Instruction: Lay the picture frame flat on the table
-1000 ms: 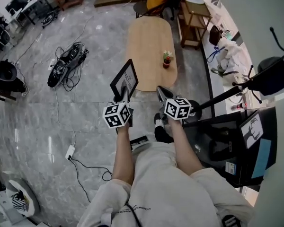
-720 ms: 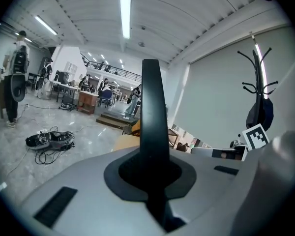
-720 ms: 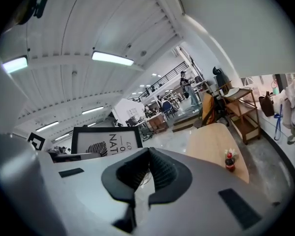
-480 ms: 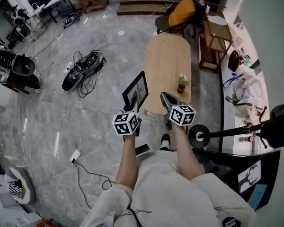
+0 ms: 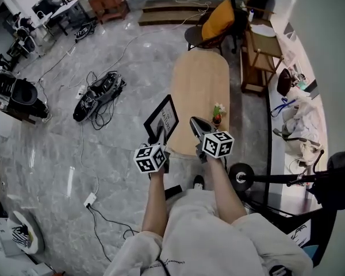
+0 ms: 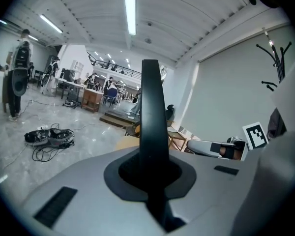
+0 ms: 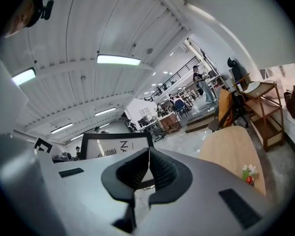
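Note:
The picture frame (image 5: 161, 118) is black-rimmed with a white print. It is held upright and tilted over the near left corner of the oval wooden table (image 5: 202, 79). My left gripper (image 5: 160, 133) is shut on its lower edge. In the left gripper view the frame (image 6: 151, 113) stands edge-on between the jaws. My right gripper (image 5: 194, 123) hovers just right of it, shut on nothing. In the right gripper view the frame (image 7: 116, 145) shows behind the closed right gripper (image 7: 147, 155), with the table (image 7: 229, 149) to the right.
A small flower pot (image 5: 217, 115) stands on the table's near right part, close to the right gripper. A chair with an orange cushion (image 5: 215, 17) is at the far end. A wooden shelf (image 5: 259, 62) stands to the right. Cables and gear (image 5: 98, 94) lie on the floor at left.
The head camera has shifted and the table now lies more centred ahead. Both grippers stay raised side by side, the left one still holding the frame upright.

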`<state>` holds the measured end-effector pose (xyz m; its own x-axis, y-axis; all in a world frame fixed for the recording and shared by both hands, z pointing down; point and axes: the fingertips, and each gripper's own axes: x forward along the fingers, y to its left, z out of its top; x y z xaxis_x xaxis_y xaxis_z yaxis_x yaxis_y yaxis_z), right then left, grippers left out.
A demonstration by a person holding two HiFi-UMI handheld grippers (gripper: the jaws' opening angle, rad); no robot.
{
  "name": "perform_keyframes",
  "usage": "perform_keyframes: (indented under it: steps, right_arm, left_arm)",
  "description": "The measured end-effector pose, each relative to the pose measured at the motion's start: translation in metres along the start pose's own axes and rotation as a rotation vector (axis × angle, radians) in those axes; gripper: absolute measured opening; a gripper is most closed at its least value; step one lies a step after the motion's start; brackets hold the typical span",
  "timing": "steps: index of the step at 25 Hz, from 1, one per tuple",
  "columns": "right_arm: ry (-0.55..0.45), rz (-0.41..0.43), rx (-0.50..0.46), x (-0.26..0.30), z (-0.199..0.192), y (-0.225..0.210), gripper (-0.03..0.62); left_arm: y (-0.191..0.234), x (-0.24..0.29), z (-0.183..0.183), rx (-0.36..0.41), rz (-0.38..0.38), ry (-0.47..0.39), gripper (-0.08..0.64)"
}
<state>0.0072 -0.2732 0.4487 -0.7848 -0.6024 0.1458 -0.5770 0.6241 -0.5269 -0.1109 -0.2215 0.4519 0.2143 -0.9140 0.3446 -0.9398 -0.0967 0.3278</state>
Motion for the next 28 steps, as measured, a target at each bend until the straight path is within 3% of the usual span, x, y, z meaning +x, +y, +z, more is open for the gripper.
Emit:
perform_keyframes:
  steps: [4,12,21,23,26,28]
  right_arm:
    - [0.027,-0.037,0.053,0.005,-0.017,-0.031,0.034]
    - [0.102,-0.145,0.128,0.024,-0.063,-0.07,0.034]
    - [0.16,-0.277,0.155,0.064,-0.073,-0.114,0.034]
    - [0.212,-0.307,0.112,0.074,-0.08,-0.115,0.034]
    - [0.296,-0.336,0.039,0.088,-0.095,-0.118,0.034]
    - [0.301,-0.344,0.063,0.095,-0.105,-0.124,0.034]
  left_arm:
    - [0.012,0.017,-0.009,-0.03,0.001,0.039,0.026]
    - [0.079,0.055,-0.025,-0.098,-0.022,0.154,0.026]
    - [0.115,0.15,-0.055,-0.167,-0.183,0.312,0.028]
    - [0.125,0.163,-0.066,-0.187,-0.216,0.35,0.028]
    - [0.136,0.182,-0.092,-0.141,-0.265,0.421,0.028]
    - [0.142,0.197,-0.115,-0.075,-0.307,0.491,0.026]
